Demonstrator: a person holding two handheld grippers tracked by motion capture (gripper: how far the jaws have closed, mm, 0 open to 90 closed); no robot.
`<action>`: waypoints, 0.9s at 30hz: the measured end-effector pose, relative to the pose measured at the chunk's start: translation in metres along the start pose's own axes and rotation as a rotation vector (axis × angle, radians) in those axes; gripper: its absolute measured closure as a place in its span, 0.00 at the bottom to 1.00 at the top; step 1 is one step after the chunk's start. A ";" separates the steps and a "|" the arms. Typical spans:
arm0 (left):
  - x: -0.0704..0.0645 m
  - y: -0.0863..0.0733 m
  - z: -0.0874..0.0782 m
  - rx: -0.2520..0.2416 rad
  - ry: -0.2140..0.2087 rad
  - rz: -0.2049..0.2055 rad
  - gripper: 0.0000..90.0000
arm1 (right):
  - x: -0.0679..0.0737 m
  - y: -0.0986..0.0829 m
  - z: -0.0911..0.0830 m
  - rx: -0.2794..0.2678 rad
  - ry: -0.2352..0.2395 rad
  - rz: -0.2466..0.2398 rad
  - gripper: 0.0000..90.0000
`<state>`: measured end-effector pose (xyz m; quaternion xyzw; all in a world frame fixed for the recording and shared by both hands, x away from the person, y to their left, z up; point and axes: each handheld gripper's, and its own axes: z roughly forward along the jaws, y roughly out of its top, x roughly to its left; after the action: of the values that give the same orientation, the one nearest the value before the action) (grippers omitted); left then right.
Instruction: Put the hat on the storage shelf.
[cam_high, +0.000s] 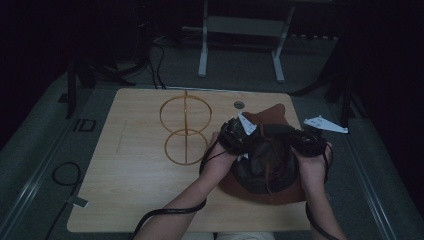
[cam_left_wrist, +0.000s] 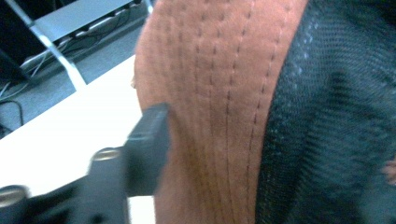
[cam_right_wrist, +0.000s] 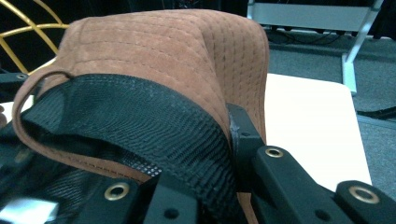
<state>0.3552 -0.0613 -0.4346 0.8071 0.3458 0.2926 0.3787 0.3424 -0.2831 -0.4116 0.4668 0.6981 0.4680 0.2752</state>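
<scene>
A brown suede hat (cam_high: 274, 186) with black mesh lining (cam_high: 262, 165) is held upside down at the table's right half, its brim lifted at the far side. My left gripper (cam_high: 239, 134) grips the brim's left part. In the left gripper view one black jaw presses on the stitched brown brim (cam_left_wrist: 210, 93), and the hat hides the other jaw. My right gripper (cam_high: 306, 141) is shut on the brim's right part. In the right gripper view its jaws pinch the brim (cam_right_wrist: 154, 51) and the lining (cam_right_wrist: 140, 121) together.
A gold wire stand (cam_high: 185, 127) made of two rings lies on the wooden table (cam_high: 130, 175) to the left of the hat. A round grommet (cam_high: 239, 104) sits near the far edge. White desk legs (cam_high: 202, 55) stand beyond the table. Cables trail from both grippers toward me.
</scene>
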 end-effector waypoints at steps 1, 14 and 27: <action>-0.001 0.000 0.001 0.002 0.008 0.003 0.59 | 0.001 -0.001 0.000 0.000 0.006 0.004 0.93; -0.003 0.005 -0.007 -0.034 0.032 0.019 0.96 | 0.009 -0.013 -0.009 -0.001 0.019 0.011 0.93; 0.005 0.019 -0.024 -0.114 0.021 0.015 0.96 | 0.010 -0.020 -0.022 -0.013 0.050 -0.012 0.69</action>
<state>0.3468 -0.0560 -0.4049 0.7837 0.3266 0.3229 0.4182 0.3122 -0.2851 -0.4203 0.4488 0.7046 0.4824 0.2635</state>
